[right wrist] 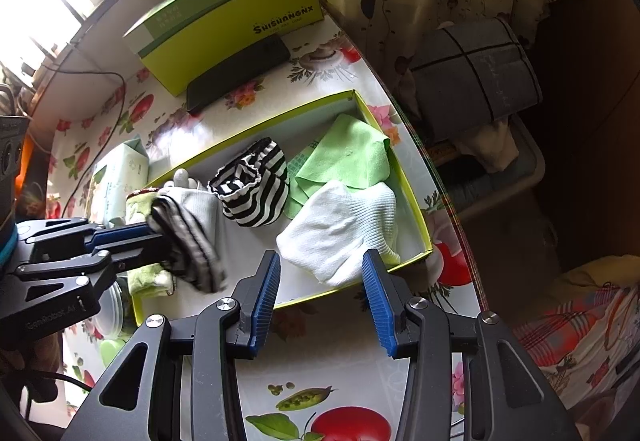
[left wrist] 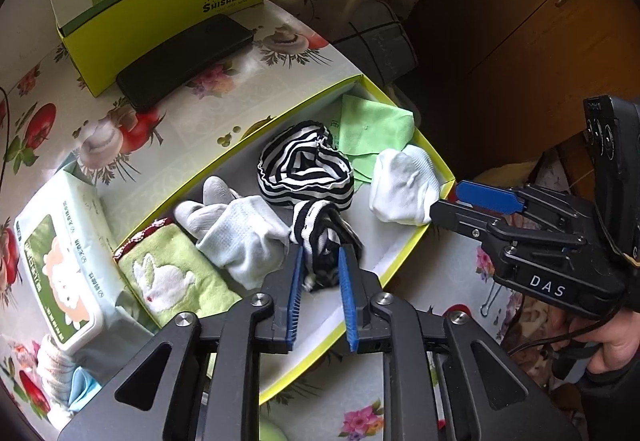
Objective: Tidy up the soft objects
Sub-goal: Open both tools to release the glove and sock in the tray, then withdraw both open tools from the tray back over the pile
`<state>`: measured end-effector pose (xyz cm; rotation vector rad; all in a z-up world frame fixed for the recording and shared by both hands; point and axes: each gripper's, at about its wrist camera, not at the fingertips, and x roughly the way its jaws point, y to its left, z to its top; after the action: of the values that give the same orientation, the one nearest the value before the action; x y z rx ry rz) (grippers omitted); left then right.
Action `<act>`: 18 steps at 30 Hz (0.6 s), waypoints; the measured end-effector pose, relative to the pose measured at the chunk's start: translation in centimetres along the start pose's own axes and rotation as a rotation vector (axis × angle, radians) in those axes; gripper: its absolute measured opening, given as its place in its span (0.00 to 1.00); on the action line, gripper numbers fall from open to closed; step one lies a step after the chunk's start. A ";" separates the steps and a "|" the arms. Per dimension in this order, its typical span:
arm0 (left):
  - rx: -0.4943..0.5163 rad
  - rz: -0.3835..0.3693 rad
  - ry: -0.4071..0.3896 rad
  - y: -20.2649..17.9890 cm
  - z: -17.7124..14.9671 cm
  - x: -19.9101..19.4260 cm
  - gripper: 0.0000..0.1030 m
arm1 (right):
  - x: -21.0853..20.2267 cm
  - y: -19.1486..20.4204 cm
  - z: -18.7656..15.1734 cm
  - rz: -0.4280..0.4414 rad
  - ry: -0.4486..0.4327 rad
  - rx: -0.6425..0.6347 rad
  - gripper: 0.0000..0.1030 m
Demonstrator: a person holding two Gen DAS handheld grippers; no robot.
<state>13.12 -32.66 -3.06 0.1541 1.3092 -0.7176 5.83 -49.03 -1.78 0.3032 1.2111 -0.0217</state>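
An open yellow-green box (left wrist: 404,253) (right wrist: 416,209) on the table holds soft items: a green cloth (left wrist: 372,129) (right wrist: 352,157), a white sock (left wrist: 404,185) (right wrist: 344,229), a rolled black-and-white striped sock (left wrist: 308,165) (right wrist: 256,189), a light grey sock (left wrist: 244,237) and a green rabbit towel (left wrist: 172,281). My left gripper (left wrist: 320,261) (right wrist: 156,237) is shut on a second striped sock (left wrist: 320,237) (right wrist: 192,245) over the box. My right gripper (right wrist: 320,273) (left wrist: 448,201) is open and empty at the box's near edge, by the white sock.
A tall green box (left wrist: 160,9) (right wrist: 232,25) with a black phone (left wrist: 184,61) (right wrist: 240,73) leaning on it stands behind. A wipes pack (left wrist: 68,265) (right wrist: 120,177) lies left of the box. The flowered table (left wrist: 200,121) ends at the right, with curtains and a grey bundle (right wrist: 476,73) beyond.
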 end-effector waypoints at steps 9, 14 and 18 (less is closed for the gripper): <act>-0.071 -0.025 -0.015 1.1 -0.7 -1.1 0.30 | -0.1 1.0 0.2 0.012 -0.005 -0.015 0.41; -0.112 -0.025 -0.028 2.0 -1.6 -2.3 0.30 | -0.3 2.3 0.4 0.025 -0.006 -0.040 0.41; -0.149 -0.009 -0.037 2.9 -2.4 -3.2 0.30 | -0.4 3.3 0.4 0.036 -0.004 -0.061 0.41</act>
<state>12.49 -28.01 -1.63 0.0147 1.3233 -0.6246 6.67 -46.00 -0.54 0.2716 1.1996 0.0456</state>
